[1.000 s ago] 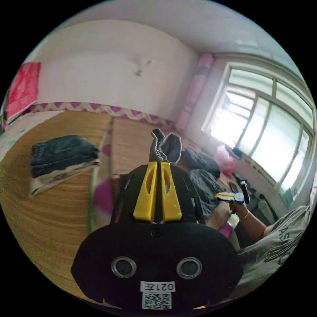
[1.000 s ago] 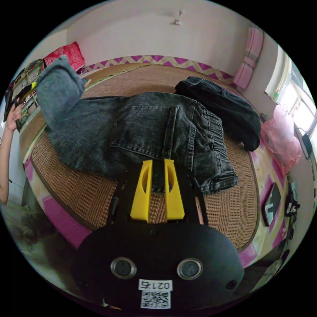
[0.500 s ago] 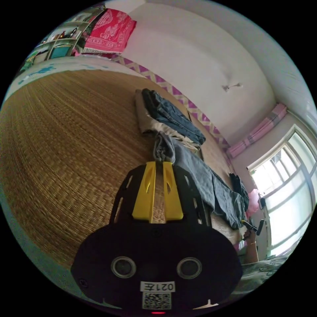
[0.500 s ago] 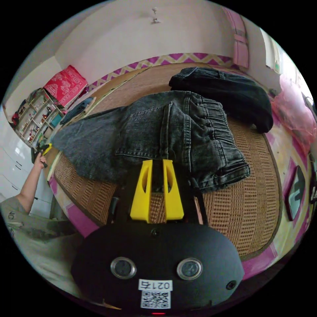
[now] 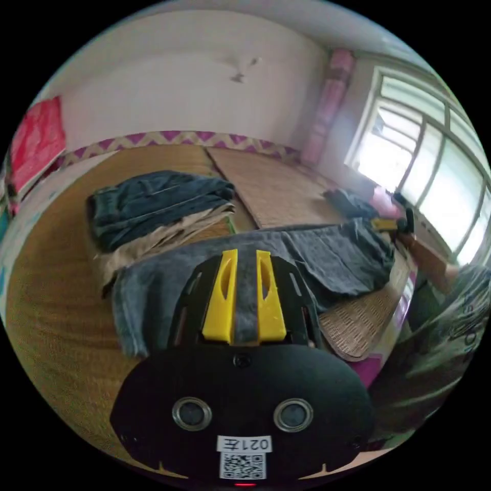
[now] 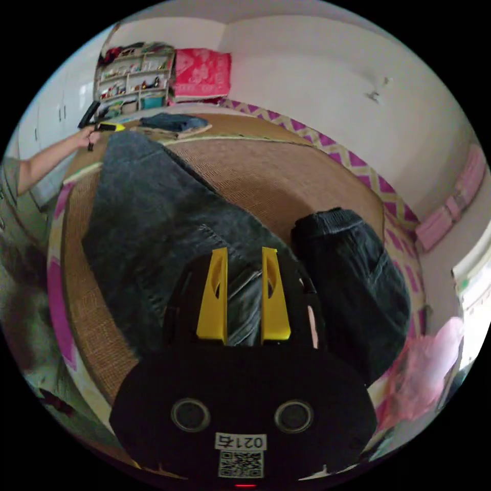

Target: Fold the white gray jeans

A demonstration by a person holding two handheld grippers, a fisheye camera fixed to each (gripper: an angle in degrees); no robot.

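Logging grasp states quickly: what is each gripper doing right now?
Left gripper: open, fingers apart above the gray jeans, gripping nothing.
Right gripper: open, fingers apart over the jeans, gripping nothing.

A bedroom in a home. A wide woven straw sleeping mat (image 5: 56, 307) covers a raised platform. Beyond the mat stand a cluttered white shelf unit (image 6: 135, 76) and a large bright window (image 5: 429, 169); folded clothes (image 5: 153, 215) lie on it.

grey jeans (image 5: 327, 255) — flat on mat
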